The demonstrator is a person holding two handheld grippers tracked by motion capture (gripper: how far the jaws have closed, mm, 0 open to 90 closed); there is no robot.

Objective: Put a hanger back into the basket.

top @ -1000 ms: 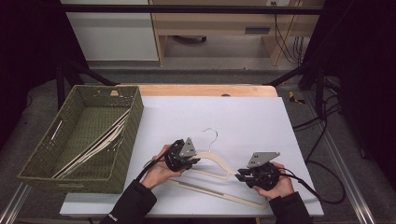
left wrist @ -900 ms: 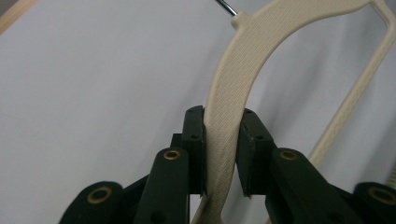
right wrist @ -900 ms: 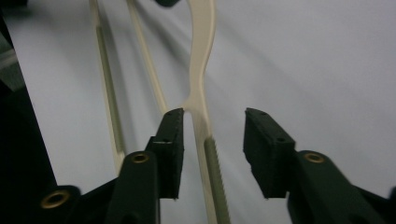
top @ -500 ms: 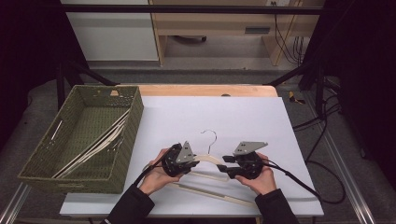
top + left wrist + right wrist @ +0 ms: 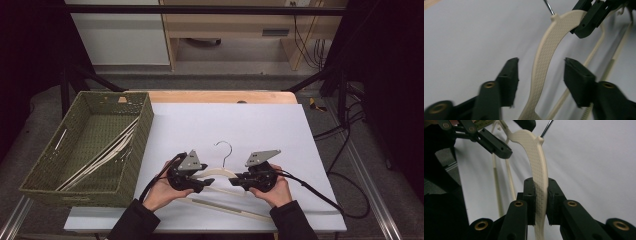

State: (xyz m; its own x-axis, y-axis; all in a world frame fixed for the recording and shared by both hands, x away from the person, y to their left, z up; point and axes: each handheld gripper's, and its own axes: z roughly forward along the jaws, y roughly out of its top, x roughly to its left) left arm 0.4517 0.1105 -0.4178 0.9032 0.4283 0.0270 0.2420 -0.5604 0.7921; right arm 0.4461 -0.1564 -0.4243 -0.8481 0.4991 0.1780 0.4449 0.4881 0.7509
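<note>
Tongs first: the right tongs point(image 5: 539, 200) are clamped tight on the cream hanger point(image 5: 220, 173), pads pressed on both faces of its textured shoulder, and those jaws have just been closing onto it. Over on the other side, the left tongs point(image 5: 540, 75) have just been opening; their jaws now stand apart with the hanger's other shoulder running between them, a clear gap on each side, so no grip there. That makes 1 hold, not 2.

The hanger itself sits near the front of the white desk point(image 5: 200, 120), its metal hook point(image 5: 226, 150) pointing away from the person, its lower bar point(image 5: 225, 209) trailing toward the front edge. To the left of the hanger stands the green woven basket point(image 5: 135, 150), with more pale hangers point(image 5: 105, 152) lying inside it.

What could go wrong? With 1 shoulder pinched and the other free, I reckon the hanger may swing or droop about the right tongs as soon as it is lifted, and the lower bar could drag on the desk. Carried toward the basket like that, the hook could catch on the woven rim. A regrip by the left tongs looks wise.
</note>
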